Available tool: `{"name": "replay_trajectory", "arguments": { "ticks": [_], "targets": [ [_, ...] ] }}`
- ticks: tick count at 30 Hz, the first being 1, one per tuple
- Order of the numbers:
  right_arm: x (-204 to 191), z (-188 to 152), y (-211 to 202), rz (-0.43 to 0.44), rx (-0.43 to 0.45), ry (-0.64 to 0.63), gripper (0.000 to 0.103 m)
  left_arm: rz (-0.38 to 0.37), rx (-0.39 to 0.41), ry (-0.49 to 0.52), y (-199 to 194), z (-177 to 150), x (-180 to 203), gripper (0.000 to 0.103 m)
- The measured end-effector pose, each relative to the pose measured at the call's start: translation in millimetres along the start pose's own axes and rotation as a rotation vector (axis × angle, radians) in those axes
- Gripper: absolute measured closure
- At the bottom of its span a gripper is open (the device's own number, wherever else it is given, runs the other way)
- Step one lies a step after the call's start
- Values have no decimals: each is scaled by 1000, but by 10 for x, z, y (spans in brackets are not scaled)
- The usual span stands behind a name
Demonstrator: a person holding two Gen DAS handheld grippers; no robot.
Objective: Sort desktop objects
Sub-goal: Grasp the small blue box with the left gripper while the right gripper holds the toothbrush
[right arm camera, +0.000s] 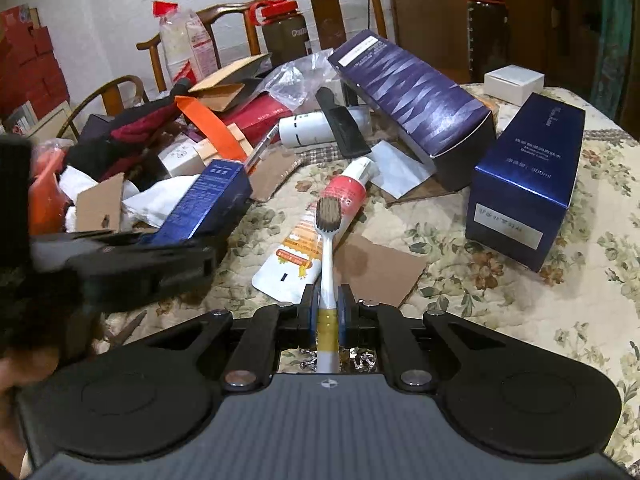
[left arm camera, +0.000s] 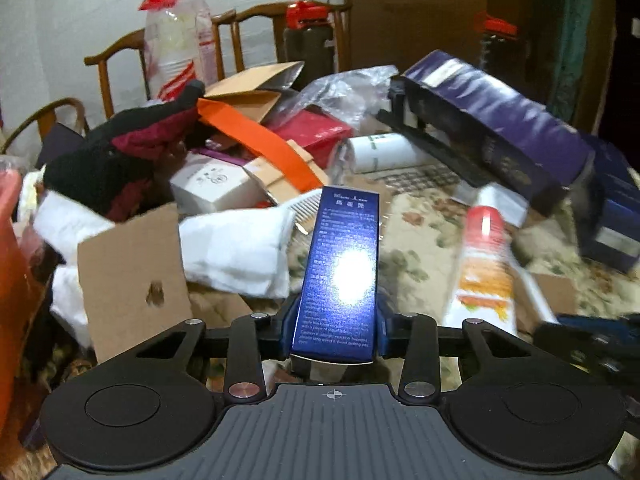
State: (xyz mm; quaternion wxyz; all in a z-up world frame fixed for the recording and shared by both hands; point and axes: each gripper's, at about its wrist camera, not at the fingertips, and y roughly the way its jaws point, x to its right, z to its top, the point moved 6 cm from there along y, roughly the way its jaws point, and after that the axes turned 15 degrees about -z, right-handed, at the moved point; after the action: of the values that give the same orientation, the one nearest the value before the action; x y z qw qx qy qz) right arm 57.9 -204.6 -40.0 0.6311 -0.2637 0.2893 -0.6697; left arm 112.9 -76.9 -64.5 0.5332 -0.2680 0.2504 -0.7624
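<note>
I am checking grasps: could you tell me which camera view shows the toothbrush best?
The right wrist view: the toothbrush runs lengthwise between the right gripper fingers, bristles to handle. The left wrist view shows only a blurred white handle at the right.

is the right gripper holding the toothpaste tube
No, the right gripper is shut on a toothbrush, while the toothpaste tube lies on the table beyond it.

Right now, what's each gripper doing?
Left gripper: shut on the blue box.
Right gripper: shut on the toothbrush.
</note>
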Motion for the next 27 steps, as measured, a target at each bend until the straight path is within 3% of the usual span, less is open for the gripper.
{"name": "replay_trajectory", "arguments": {
  "ticks": [5, 8, 10, 12, 15, 17, 21, 23, 25, 27],
  "targets": [
    [-6, -4, 0, 12, 9, 11, 92, -85, 2, -33, -180, -130, 131, 67],
    [-15, -2, -36, 30, 18, 14, 91, -81, 28, -16, -291, -191, 193, 61],
    [-37, -10, -38, 24, 19, 8, 91, -62, 23, -12, -282, -235, 187, 51],
    [-55, -25, -25, 28, 10, 2, 91, -65, 10, -29, -248, -294, 153, 50],
    [-86, -37, -17, 28, 11, -10, 91, -39, 21, 31, -230, -319, 187, 50],
    [-99, -39, -12, 23, 15, -18, 91, -39, 36, 21, -225, -315, 185, 44],
    [-96, -39, -6, 22, 13, -22, 91, -11, 68, 18, -226, -277, 104, 16],
    [-85, -34, -2, 25, 9, -16, 91, -18, 72, -4, -219, -242, 32, 10],
    [-79, -34, 0, 29, 6, -13, 91, 39, 83, 26, -234, -204, 3, 0],
    [-83, -36, 0, 27, 6, -17, 91, 94, 82, 60, -246, -166, 12, 0]
  ]
}}
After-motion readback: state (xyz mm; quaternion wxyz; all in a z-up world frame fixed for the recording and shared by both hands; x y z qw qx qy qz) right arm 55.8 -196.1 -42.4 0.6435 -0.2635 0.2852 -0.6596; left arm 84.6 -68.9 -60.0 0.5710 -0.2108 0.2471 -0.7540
